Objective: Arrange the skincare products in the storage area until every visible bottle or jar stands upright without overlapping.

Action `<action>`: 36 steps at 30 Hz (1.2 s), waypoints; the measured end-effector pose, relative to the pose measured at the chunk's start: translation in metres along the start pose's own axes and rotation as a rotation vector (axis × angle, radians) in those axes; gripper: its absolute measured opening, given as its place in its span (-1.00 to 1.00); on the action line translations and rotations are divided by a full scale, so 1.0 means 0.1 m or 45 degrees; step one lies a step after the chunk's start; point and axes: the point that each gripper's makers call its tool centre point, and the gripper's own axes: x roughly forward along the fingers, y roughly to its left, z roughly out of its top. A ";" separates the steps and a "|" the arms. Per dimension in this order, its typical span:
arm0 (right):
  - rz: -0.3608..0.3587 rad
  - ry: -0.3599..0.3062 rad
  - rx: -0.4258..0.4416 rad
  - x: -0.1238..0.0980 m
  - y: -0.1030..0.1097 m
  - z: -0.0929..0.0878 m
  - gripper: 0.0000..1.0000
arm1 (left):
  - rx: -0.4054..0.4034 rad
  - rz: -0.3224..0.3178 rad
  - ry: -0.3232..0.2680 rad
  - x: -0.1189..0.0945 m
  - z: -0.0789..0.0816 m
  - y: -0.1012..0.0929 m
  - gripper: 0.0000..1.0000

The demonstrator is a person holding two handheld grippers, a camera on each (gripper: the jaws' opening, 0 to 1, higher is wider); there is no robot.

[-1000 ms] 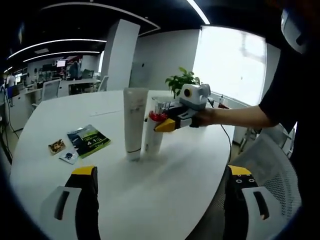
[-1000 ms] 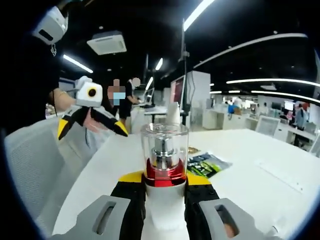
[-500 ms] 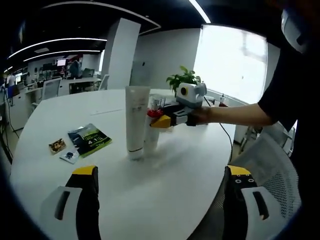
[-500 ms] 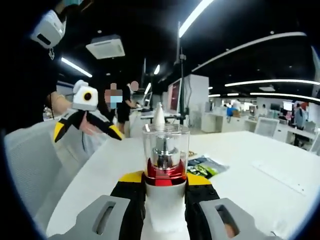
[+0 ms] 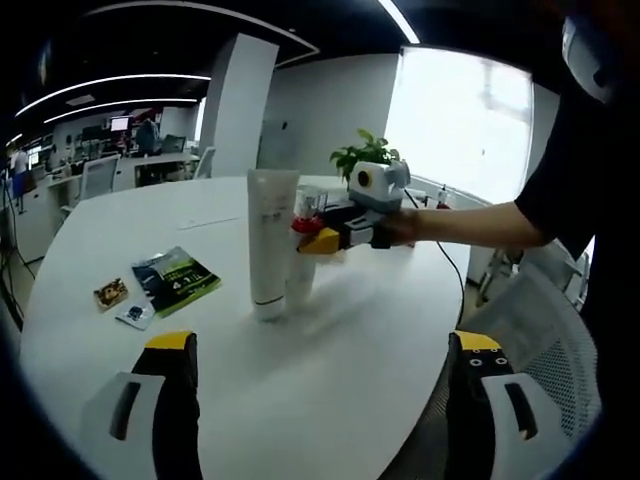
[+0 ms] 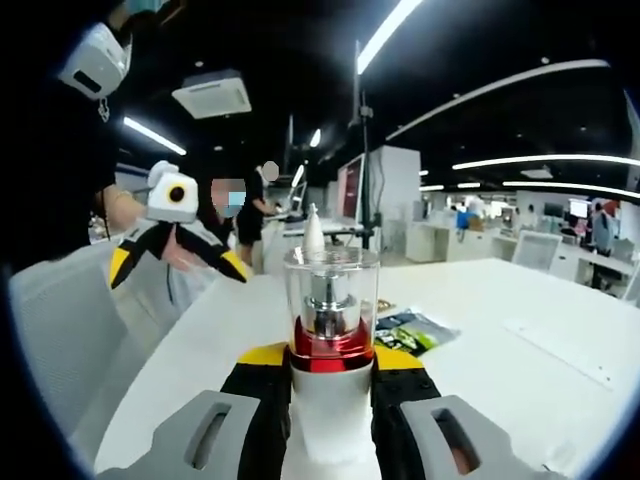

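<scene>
A round white table (image 5: 330, 350) in an open office was seen in the left gripper view, the left gripper (image 5: 318, 400) held open and empty at the bottom. At centre, a white tube (image 5: 270, 243) stood upright with the pump bottle (image 5: 303, 270) just beside it. In the right gripper view, the right gripper (image 6: 330, 385) was clamped on that bottle (image 6: 330, 300) at lower centre. The placing step was judged in hand; release and withdrawal without tipping were called for next.

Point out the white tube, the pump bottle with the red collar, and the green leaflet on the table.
white tube (image 5: 268, 240): left gripper view, middle of its body.
pump bottle (image 6: 331, 352): right gripper view, its red collar.
green leaflet (image 5: 177, 279): left gripper view, its cover's centre.

Facing views across one white table (image 5: 330, 360), pump bottle (image 6: 331, 330) shared
</scene>
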 end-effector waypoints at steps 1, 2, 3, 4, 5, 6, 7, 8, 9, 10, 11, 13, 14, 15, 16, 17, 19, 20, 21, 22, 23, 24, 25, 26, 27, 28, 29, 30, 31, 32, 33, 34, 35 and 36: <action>-0.002 0.003 0.001 0.00 0.00 0.00 -0.55 | 0.000 0.000 0.001 0.00 0.01 0.00 0.93; -0.005 0.006 0.008 0.00 0.00 0.00 -0.54 | 0.000 0.000 0.003 0.00 0.01 0.00 0.93; -0.004 0.008 0.027 0.00 0.01 0.00 -0.51 | 0.000 0.000 0.005 -0.01 0.03 0.00 0.93; -0.003 0.009 0.041 0.00 0.02 0.00 -0.44 | -0.001 -0.001 0.008 -0.01 0.05 -0.01 0.93; -0.008 0.018 0.052 -0.01 0.02 -0.01 -0.37 | -0.002 -0.003 0.008 -0.02 0.07 -0.02 0.93; -0.009 0.043 0.067 -0.01 0.04 -0.03 -0.31 | -0.001 -0.006 0.008 -0.02 0.09 -0.02 0.93; -0.001 0.072 0.075 -0.02 0.06 -0.07 -0.27 | -0.001 -0.006 0.010 -0.03 0.10 -0.02 0.93; -0.007 0.096 0.083 -0.03 0.06 -0.11 -0.26 | -0.001 -0.007 0.012 -0.03 0.11 -0.02 0.93; -0.015 0.109 0.088 -0.03 0.08 -0.12 -0.24 | 0.003 -0.008 0.014 -0.04 0.13 -0.02 0.93; -0.018 0.103 0.104 -0.05 0.10 -0.11 -0.22 | 0.005 -0.007 0.014 -0.05 0.15 -0.01 0.93; -0.024 0.100 0.113 -0.06 0.10 -0.09 -0.18 | 0.005 -0.005 0.012 -0.06 0.17 -0.01 0.93; -0.051 0.116 0.122 -0.10 0.10 -0.08 -0.12 | 0.007 -0.003 0.001 -0.08 0.21 -0.01 0.93; -0.072 0.130 0.128 -0.11 0.09 -0.09 -0.08 | 0.007 -0.001 0.000 -0.09 0.22 -0.03 0.93; -0.094 0.145 0.133 -0.13 0.07 -0.10 -0.01 | 0.007 0.001 0.001 -0.10 0.23 -0.03 0.94; -0.118 0.161 0.121 -0.16 0.07 -0.10 0.09 | 0.008 0.004 0.002 -0.11 0.23 -0.03 0.94; -0.123 0.173 0.124 -0.17 0.09 -0.09 0.17 | 0.007 0.007 0.005 -0.12 0.24 -0.03 0.94; -0.138 0.193 0.129 -0.21 0.09 -0.08 0.32 | 0.003 0.013 0.011 -0.16 0.24 -0.04 0.94; -0.146 0.200 0.134 -0.22 0.09 -0.07 0.37 | 0.001 0.015 0.013 -0.17 0.26 -0.05 0.94; -0.171 0.201 0.157 -0.26 0.06 -0.05 0.44 | -0.004 0.019 0.017 -0.19 0.26 -0.05 0.94; -0.183 0.193 0.154 -0.28 0.06 -0.02 0.47 | -0.011 0.024 0.021 -0.21 0.25 -0.05 0.94; -0.190 0.195 0.155 -0.30 0.08 0.02 0.50 | -0.022 0.031 0.030 -0.23 0.25 -0.05 0.94; -0.206 0.196 0.168 -0.32 0.08 0.04 0.53 | -0.029 0.033 0.035 -0.24 0.25 -0.06 0.94; -0.217 0.202 0.169 -0.34 0.10 0.05 0.56 | -0.035 0.038 0.040 -0.25 0.25 -0.06 0.94; -0.223 0.207 0.167 -0.35 0.11 0.06 0.59 | -0.049 0.045 0.045 -0.26 0.23 -0.05 0.94; -0.228 0.224 0.180 -0.38 0.13 0.05 0.62 | -0.061 0.049 0.049 -0.26 0.22 -0.05 0.94; -0.234 0.229 0.191 -0.40 0.14 0.03 0.64 | -0.084 0.060 0.056 -0.28 0.21 -0.05 0.94; -0.239 0.230 0.195 -0.42 0.12 0.00 0.64 | -0.100 0.066 0.057 -0.29 0.21 -0.05 0.94; -0.247 0.228 0.202 -0.44 0.13 0.00 0.66 | -0.112 0.070 0.054 -0.31 0.20 -0.02 0.94; -0.254 0.223 0.222 -0.46 0.15 -0.01 0.67 | -0.120 0.076 0.056 -0.32 0.19 -0.02 0.94; -0.261 0.223 0.240 -0.48 0.17 -0.02 0.70 | -0.132 0.086 0.066 -0.33 0.17 0.00 0.94; -0.273 0.228 0.256 -0.51 0.21 -0.03 0.74 | -0.141 0.091 0.074 -0.34 0.16 0.01 0.95; -0.284 0.233 0.254 -0.53 0.23 -0.04 0.76 | -0.145 0.093 0.082 -0.34 0.14 0.02 0.95; -0.297 0.240 0.257 -0.56 0.24 -0.05 0.78 | -0.147 0.095 0.087 -0.35 0.13 0.02 0.95; -0.307 0.248 0.275 -0.59 0.28 -0.06 0.79 | -0.151 0.103 0.094 -0.36 0.12 0.06 0.95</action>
